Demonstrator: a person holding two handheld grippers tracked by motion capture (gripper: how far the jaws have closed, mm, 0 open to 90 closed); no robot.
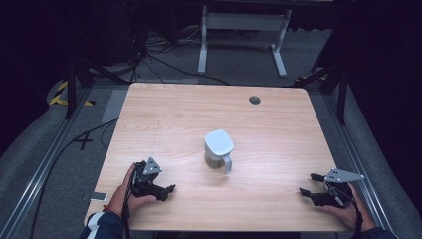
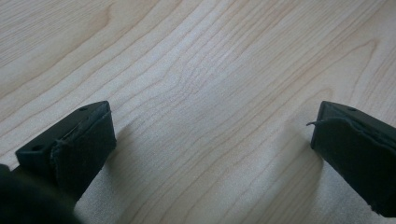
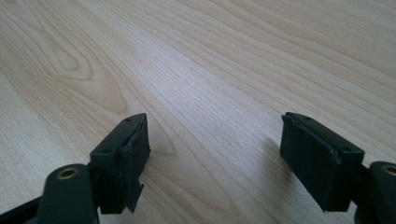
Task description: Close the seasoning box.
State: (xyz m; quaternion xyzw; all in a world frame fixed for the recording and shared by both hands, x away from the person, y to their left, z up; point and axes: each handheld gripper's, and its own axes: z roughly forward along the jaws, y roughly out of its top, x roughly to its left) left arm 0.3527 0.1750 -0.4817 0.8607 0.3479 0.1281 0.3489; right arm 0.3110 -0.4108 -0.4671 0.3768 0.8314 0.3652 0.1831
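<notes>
On the pale wooden bench (image 1: 164, 114), a lidded grey jug (image 1: 218, 149) stands mid-table between the left tongs (image 1: 166, 191) and right tongs (image 1: 308, 185), both wide open and empty, best approached squarely at its handle.

The inside of the lidded jug (image 1: 218, 149) is hidden; both forearms are cut off by the bottom edge in the high view.

Lone mug (image 1: 219, 149) mid-table (image 1: 174, 114); open tabletop all around.

Pale wood-grain table (image 1: 174, 119); white-lidded, grey-bodied jug (image 1: 218, 149); black grippers with grey plates; dark-and-white striped sleeve (image 1: 102, 226).
</notes>
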